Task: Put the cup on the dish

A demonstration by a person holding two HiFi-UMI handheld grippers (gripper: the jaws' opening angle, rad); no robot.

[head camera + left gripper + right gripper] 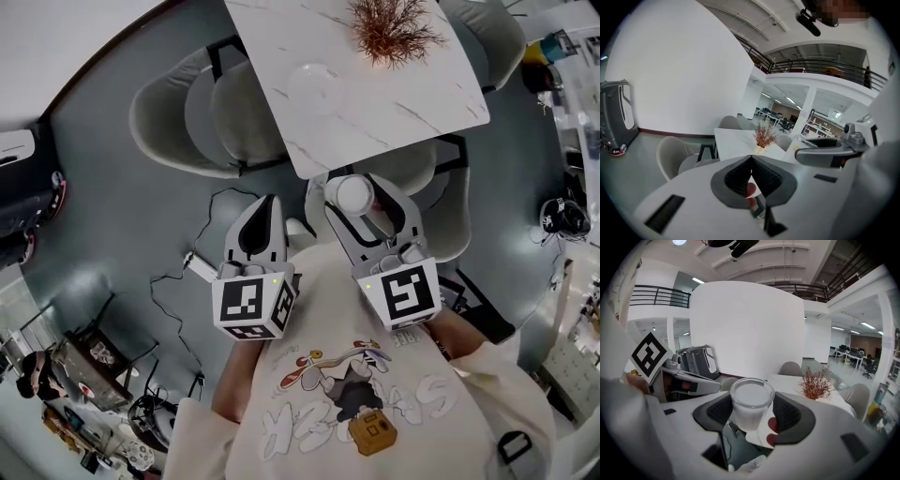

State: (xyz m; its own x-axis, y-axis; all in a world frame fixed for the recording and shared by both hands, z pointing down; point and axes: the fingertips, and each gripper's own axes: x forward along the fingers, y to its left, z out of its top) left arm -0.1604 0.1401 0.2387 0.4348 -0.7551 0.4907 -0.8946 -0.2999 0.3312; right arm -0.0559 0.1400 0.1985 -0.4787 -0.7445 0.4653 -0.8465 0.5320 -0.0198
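- Where the head view looks steeply down, a white marble-patterned table (375,103) fills the upper middle of the frame. A round white dish (314,80) lies on it, left of centre. A dried reddish-brown plant (392,28) stands at the top edge, well apart from the dish.
- Pale grey shell chairs (178,117) crowd the table's left and lower sides. Black cables (178,281) trail over the grey floor at lower left.
- Below the table's near edge, the right gripper (361,187) is clamped on a frosted translucent cup (354,195). The cup is held in the air, short of the table and well apart from the dish.
- To its left, the left gripper (269,202) has its jaws pressed together with nothing in them. The person's cream printed shirt (356,412) fills the lower frame.
- In the left gripper view, the left gripper (751,159) shows its two dark ribbed pads (736,178) meeting at the tips, with nothing held between them.
- Beyond the jaws are the table (736,140), the plant (764,136) and a grey chair (670,154). A grey upright machine with a red base (616,117) stands at the far left, against a white wall. The right gripper (834,152) reaches in from the right.
- In the right gripper view, the cup (751,399) stands upright between the jaws of the right gripper (752,413). The jaws are open only to the cup's width, with a dark pad (790,413) pressing on each side.
- The plant (815,385) and a strip of the table (787,379) sit right of the cup. The grey machine (696,362) is at middle left.
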